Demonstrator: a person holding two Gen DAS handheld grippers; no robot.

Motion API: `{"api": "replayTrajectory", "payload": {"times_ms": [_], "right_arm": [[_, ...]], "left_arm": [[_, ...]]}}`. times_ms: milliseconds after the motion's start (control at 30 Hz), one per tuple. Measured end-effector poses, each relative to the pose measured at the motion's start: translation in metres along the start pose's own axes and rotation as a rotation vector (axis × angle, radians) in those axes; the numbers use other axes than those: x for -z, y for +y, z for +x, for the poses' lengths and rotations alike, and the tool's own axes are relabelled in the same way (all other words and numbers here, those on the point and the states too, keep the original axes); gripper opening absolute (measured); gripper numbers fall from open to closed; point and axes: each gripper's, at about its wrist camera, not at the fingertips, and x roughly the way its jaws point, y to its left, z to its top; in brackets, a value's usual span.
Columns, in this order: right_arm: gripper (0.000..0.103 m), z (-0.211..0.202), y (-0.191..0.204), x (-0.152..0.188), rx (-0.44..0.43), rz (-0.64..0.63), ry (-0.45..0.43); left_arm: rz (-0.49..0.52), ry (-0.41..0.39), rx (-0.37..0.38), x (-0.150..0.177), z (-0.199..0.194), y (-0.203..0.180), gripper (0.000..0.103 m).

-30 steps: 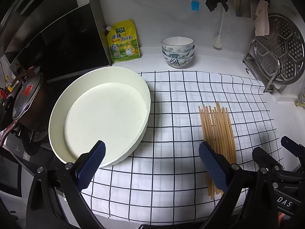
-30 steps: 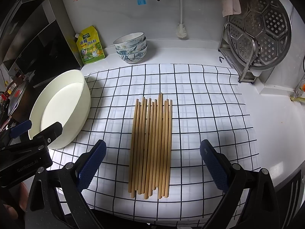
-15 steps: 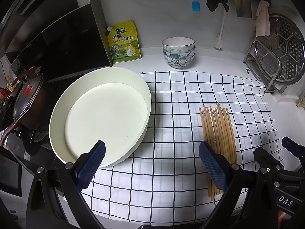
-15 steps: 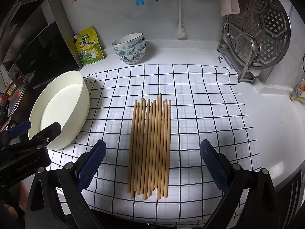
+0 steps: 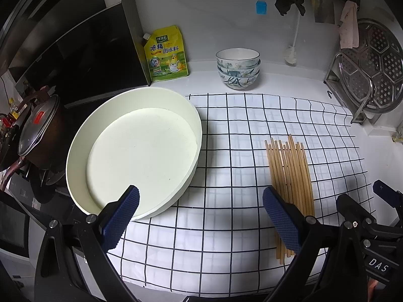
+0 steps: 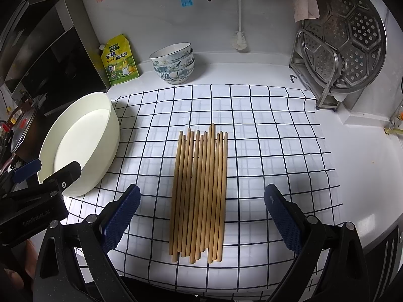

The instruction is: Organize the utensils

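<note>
1. Right hand-held gripper (image 6: 201,216) hangs over the near end of the chopsticks (image 6: 199,191), its blue pads wide apart with nothing between them.
2. These chopsticks lie side by side in one flat bundle on the checked cloth (image 6: 277,151) covering the worktop, long axis running straight away from this gripper, so the pads straddle the bundle across its width.
3. Left hand-held gripper (image 5: 201,216) is equally spread and empty; the bundle sits off to its right, partly behind its right finger.
4. Cream basin (image 5: 75,151) lies to the left, nearest the left gripper.
5. I judge the right gripper better placed to take the chopsticks.
</note>
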Motion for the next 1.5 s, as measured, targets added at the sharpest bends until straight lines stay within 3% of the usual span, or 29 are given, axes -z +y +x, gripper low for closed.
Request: {"api": "replayTrajectory", "payload": {"times_ms": [900,1500], "right_arm": [[0.094,-0.002,0.0,0.0,-0.003,0.0,-0.006],[0.094,0.017,-0.066,0.012,0.007,0.07,0.0]], "left_arm": [[0.024,-0.006,0.007,0.001,-0.002,-0.005,0.097],[0.084,0.003,0.111,0.01,0.035,-0.064,0.097]]}}
